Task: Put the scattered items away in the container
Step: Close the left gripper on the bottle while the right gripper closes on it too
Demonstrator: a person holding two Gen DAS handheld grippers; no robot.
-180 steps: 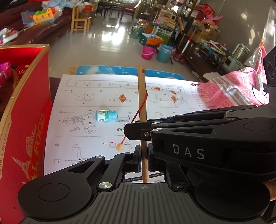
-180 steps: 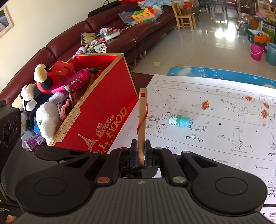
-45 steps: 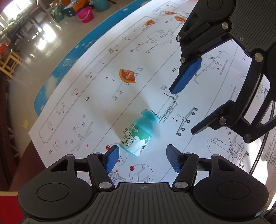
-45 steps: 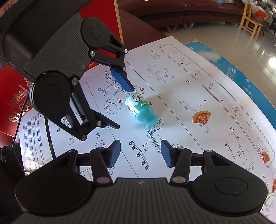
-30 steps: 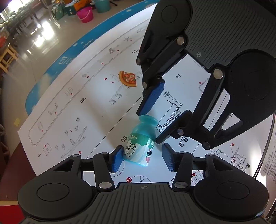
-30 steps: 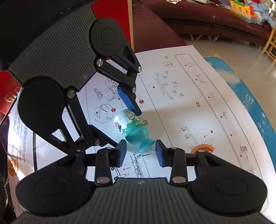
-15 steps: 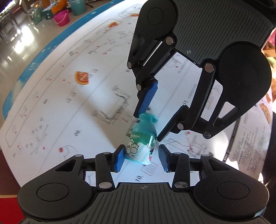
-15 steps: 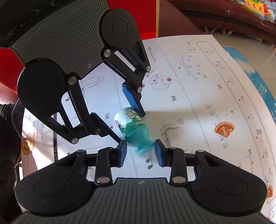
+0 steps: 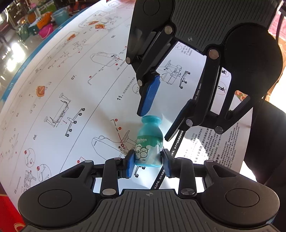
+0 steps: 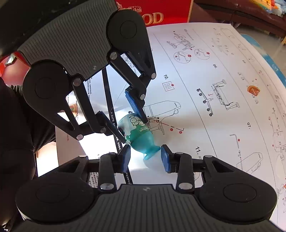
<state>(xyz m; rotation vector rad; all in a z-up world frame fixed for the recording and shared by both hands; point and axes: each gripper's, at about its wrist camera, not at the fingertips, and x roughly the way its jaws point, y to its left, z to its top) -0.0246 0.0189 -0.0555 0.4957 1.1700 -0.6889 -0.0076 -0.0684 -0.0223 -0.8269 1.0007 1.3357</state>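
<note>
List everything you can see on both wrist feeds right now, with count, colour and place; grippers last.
Toy milk bottle: one, teal with a white cow label, between both grippers over the sheet.
Instruction sheet: one, white with line drawings, spread under everything.
Red box: one, red with gold lettering, beyond the sheet's far edge in the right wrist view.
Left gripper: black, blue pads, jaws closing on the bottle's base, pads touching its sides.
Right gripper: black, blue pads, straddling the bottle's neck; no contact visible.

"Kitchen", "Milk" on bottle [image 9: 149,142], "11." on instruction sheet [image 9: 80,100]
</note>
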